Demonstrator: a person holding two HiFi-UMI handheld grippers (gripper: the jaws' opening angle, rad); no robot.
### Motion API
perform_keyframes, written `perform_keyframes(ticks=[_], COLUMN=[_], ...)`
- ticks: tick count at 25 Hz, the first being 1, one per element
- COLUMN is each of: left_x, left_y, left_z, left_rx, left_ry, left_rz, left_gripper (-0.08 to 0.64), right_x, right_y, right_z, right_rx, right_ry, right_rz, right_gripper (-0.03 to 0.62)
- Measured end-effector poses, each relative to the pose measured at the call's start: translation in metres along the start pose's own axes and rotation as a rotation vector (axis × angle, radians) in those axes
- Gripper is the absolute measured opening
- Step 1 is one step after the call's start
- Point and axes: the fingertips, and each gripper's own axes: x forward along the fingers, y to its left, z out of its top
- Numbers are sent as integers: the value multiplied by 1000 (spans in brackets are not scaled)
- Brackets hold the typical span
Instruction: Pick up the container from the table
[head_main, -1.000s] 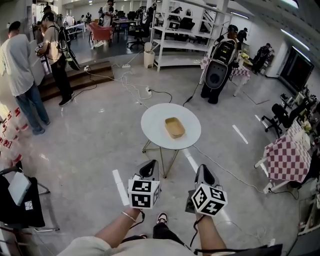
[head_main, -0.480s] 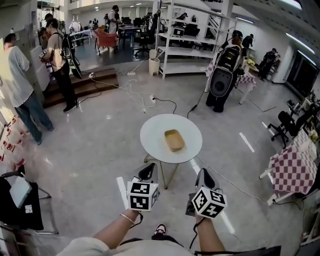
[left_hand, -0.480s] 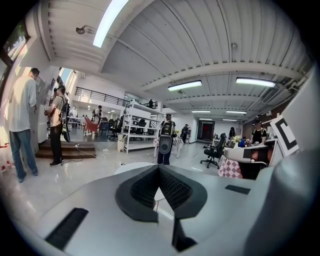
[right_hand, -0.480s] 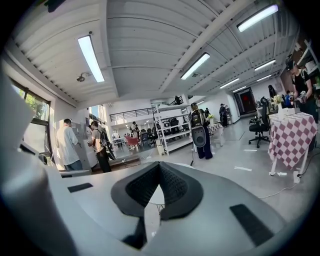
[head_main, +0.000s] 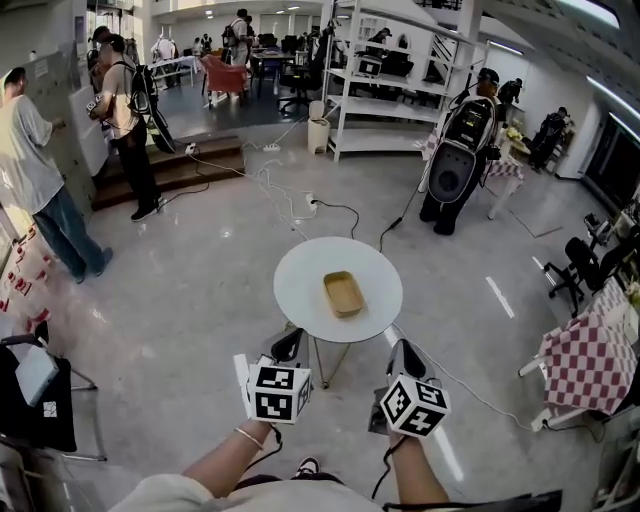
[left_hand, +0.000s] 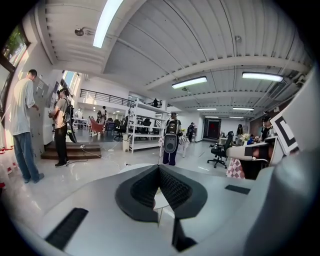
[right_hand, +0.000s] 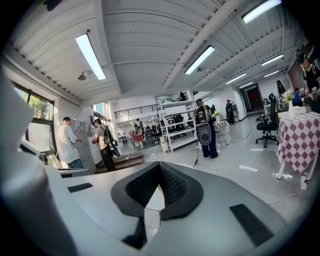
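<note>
**Setting.** A round white worktop (head_main: 300, 300) on thin metal legs is seen standing on a grey hall floor (head_main: 190, 300). It lies at 12 o'clock from the person, with open floor between.

**Tongs.** The left tongs (head_main: 288, 346) are held low at about 7 o'clock of the worktop, and the right tongs (head_main: 405, 352) at about 5 o'clock. Both are pointed toward it and neither is over its surface. In the left gripper view the left tongs (left_hand: 159, 169) are pressed together at the tips with nothing between them. The right gripper view shows the right tongs (right_hand: 160, 166) likewise pressed together and empty.

**Task item.** The container (head_main: 343, 294), a shallow tan rectangular tray, is seen lying flat near the centre of the worktop, apart from both tongs and untouched.

**Step in hand.** The approach is judged to be under way; no grasp has been begun.

**Next move.** The gap to the worktop must be closed, one pair of tongs spread, and a side wall of the container taken between the tips before lifting.
</note>
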Motion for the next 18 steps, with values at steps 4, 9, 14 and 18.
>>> perform_keyframes(ticks=[4,9,14,18], left_x=[9,20,27,32], left_y=[-1,1,-4,-7], left_z=[4,2,-4,-9], left_rx=[8,0,26,28], left_ry=[-5,12,29,49], left_rz=[26,57,65,61], left_gripper=[8,8,8,8], right_x=[17,32,39,41], right_y=[-5,-12,-27,-36], right_z=[6,9,-1,-5], right_rx=[-6,6,34,49], right_ry=[8,11,39,55], right_rz=[30,44,36,24], right_gripper=[22,21,23,21])
